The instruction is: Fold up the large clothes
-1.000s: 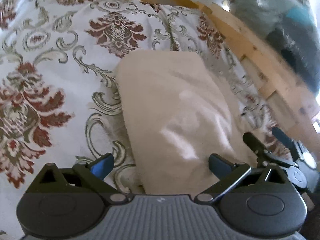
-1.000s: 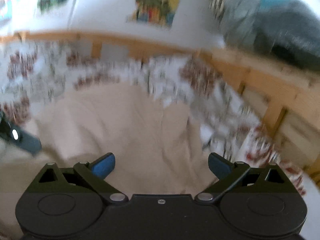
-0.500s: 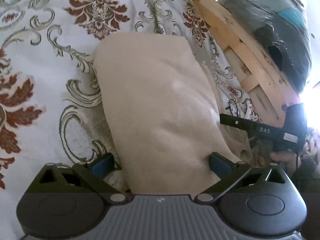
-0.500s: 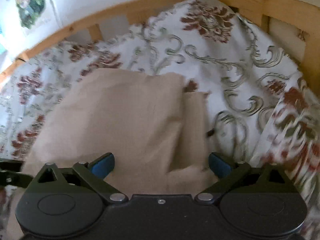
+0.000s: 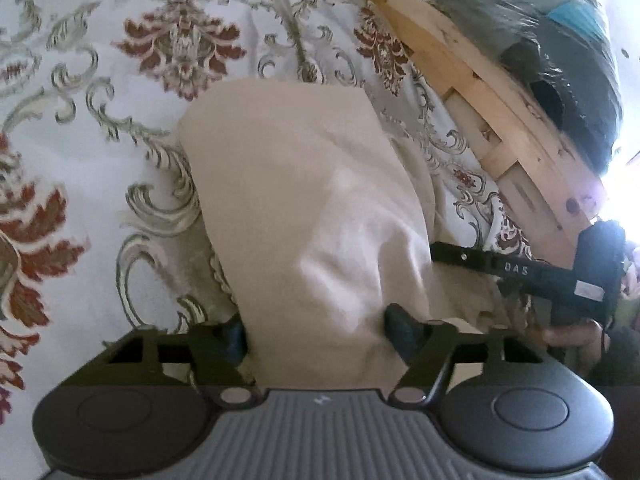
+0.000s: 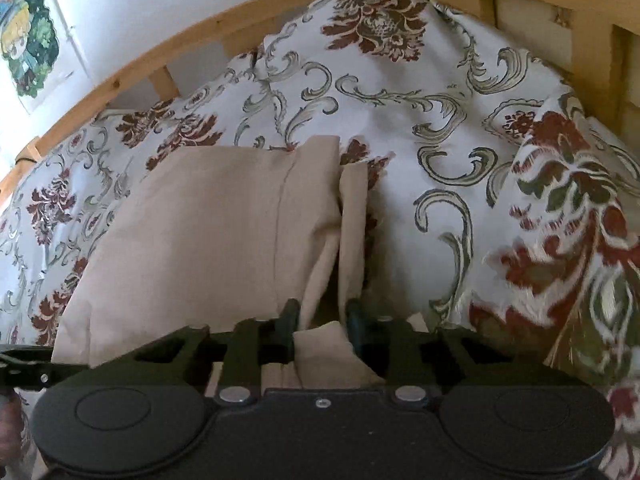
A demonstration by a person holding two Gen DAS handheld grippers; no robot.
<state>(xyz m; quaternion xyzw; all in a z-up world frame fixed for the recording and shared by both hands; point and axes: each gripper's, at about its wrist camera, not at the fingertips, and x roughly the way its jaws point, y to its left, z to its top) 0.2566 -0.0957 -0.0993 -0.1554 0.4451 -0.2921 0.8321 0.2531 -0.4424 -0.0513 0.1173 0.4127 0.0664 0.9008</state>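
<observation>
With the beige garment point(image 5: 304, 208) lying folded on the bedspread point(image 5: 100, 128), my left tool point(image 5: 316, 332) and right tool point(image 6: 322, 320) are both closing on its near edge, and either could pinch only the top layer, spilling the fold

Before me a bed with a floral bedspread point(image 6: 400, 92) sits in a pale wooden frame point(image 6: 132, 68); posters point(image 6: 28, 40) hang on the white wall point(image 6: 120, 8), daylight glaring at right
</observation>
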